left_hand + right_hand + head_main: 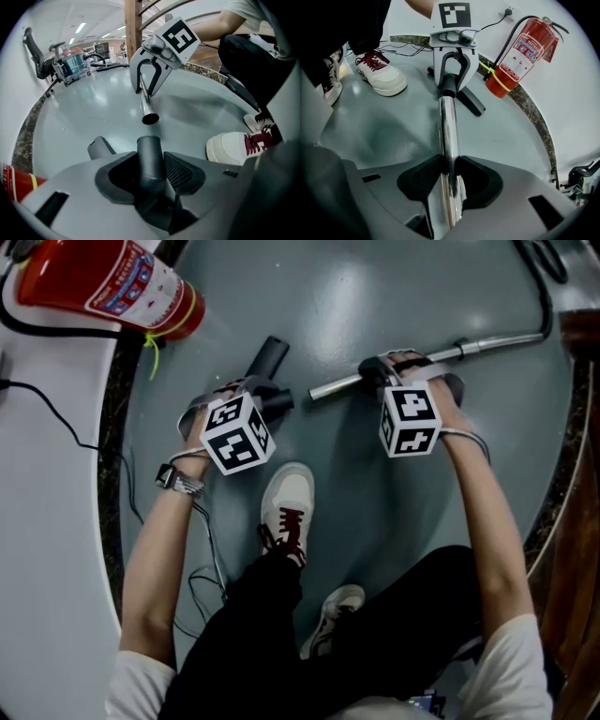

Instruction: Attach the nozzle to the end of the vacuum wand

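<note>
My left gripper [152, 180] is pinching the dark nozzle [149, 154] by its neck, and my right gripper [449, 180] is clamped on the chrome vacuum wand [449, 126]. The nozzle's mouth faces the wand's open end, near but apart, over the middle of the grey floor [375, 315].

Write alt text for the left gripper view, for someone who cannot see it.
The left gripper is clamped on a dark grey vacuum nozzle, whose tube end points at the open end of a metal wand, held by the right gripper; the two are not yet joined. A white sneaker with red laces stands on the grey floor at right.
</note>
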Demonstrator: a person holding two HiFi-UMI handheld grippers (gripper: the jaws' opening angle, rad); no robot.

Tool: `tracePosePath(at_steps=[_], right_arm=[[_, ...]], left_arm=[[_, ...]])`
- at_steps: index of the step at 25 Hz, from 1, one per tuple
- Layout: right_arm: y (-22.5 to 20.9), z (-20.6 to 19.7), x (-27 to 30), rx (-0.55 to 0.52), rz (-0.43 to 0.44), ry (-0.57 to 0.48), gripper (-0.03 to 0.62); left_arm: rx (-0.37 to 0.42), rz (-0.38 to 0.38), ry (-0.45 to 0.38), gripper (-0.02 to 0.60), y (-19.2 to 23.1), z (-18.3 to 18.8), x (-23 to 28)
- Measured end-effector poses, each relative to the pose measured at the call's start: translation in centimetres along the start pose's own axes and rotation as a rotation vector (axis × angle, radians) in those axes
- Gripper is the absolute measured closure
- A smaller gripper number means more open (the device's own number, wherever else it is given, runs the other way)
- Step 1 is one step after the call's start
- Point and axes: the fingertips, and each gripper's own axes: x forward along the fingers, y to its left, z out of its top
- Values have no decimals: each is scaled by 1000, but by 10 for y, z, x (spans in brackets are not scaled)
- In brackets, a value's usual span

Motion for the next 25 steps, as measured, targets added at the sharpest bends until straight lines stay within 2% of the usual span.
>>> tracePosePath(at_steps=[3, 10, 15, 25], right_arm=[[-7, 2, -5, 10, -24, -5, 444], [-12, 6, -10, 6, -53, -4, 444], [-14, 8, -11, 13, -60, -6, 444], [-19, 16, -13, 4, -85, -12, 444]], left_arm=[[-33, 7, -50, 399, 0, 9, -2], [-68, 19, -111, 399, 4, 20, -6], [-58, 3, -121, 399, 3, 25, -7], [-72, 21, -133, 399, 7, 30, -12]])
